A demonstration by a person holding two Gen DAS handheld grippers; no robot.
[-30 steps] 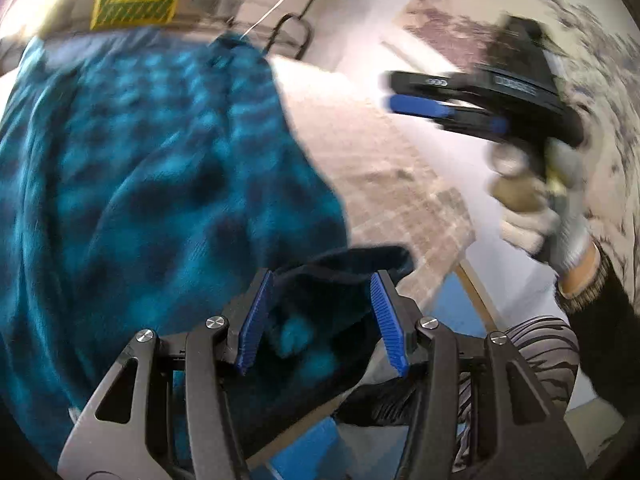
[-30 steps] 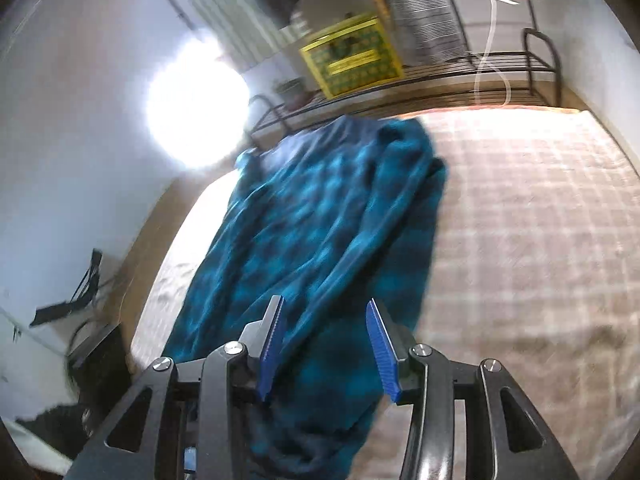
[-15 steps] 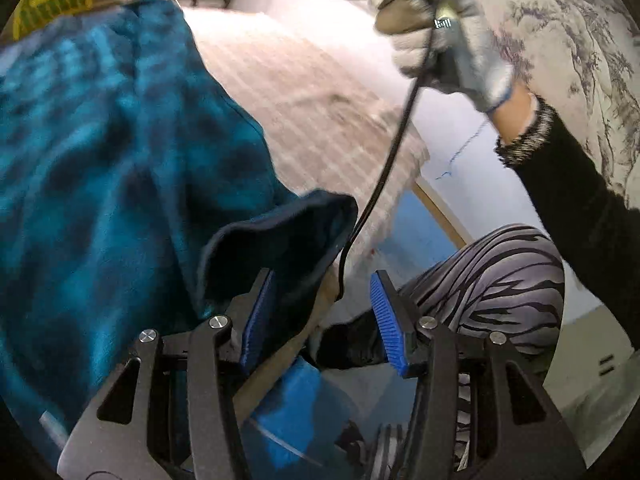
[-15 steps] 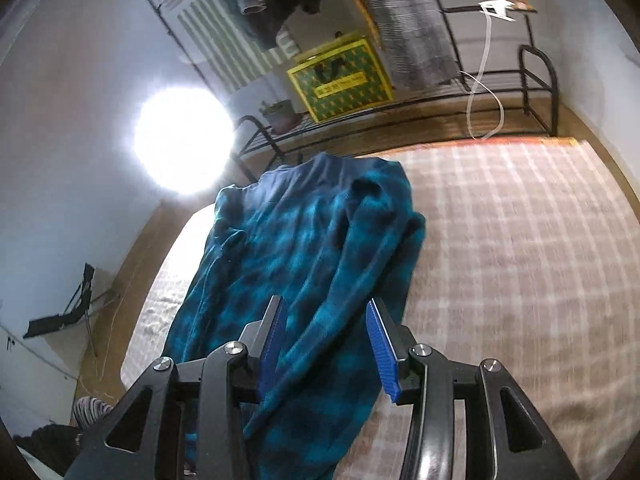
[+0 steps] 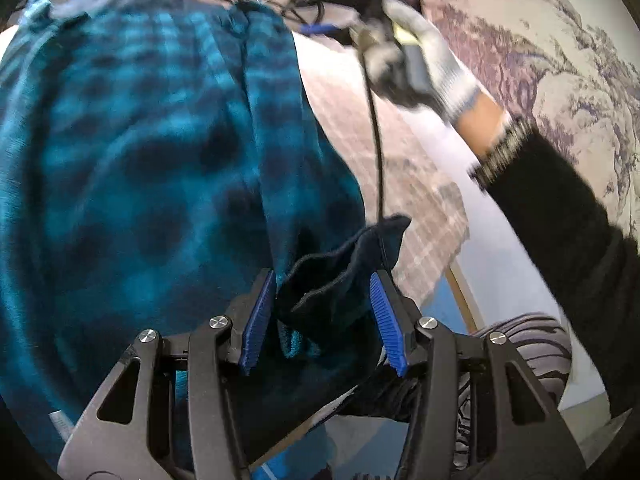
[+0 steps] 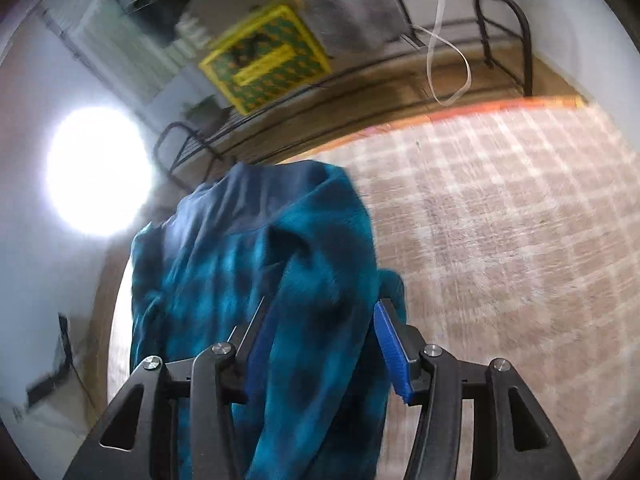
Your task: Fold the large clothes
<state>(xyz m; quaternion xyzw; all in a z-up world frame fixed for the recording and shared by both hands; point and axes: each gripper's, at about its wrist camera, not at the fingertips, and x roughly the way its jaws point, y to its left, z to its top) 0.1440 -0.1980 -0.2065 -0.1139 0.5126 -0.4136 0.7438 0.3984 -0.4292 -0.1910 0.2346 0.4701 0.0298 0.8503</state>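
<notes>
Hand-held gripper, left (image 5: 322, 318): blue pads apart, a dark cuff or hem corner (image 5: 352, 264) of the garment standing between them, not pinched; placed, by my reading, to take that corner for a fold.

Hand-held gripper, right (image 6: 320, 344): pads spread, with teal cloth draped in front of and across the gap. Motion blur makes it hard to say whether the cloth is touched by the pads or only lies between them. In the left wrist view this same tool shows near the top edge, held in a gloved right hand (image 5: 420, 56), with a black cable (image 5: 376, 128) hanging from it.

Items, largest to smallest:

1. Bed (image 6: 500, 220), covered in a pink-and-white checked sheet; serves as the folding surface.
2. Teal plaid garment (image 6: 256, 264), a large fleece-like piece, lying lengthwise along the bed's left portion, rumpled and not yet folded; its near end reaches both tools, so each can take an edge.
3. Metal rack (image 6: 504, 40) beyond the bed's far end.
4. Yellow patterned box (image 6: 264, 60) resting on the rack.
5. White cord (image 6: 448, 68) looped and hanging near the rack.
</notes>
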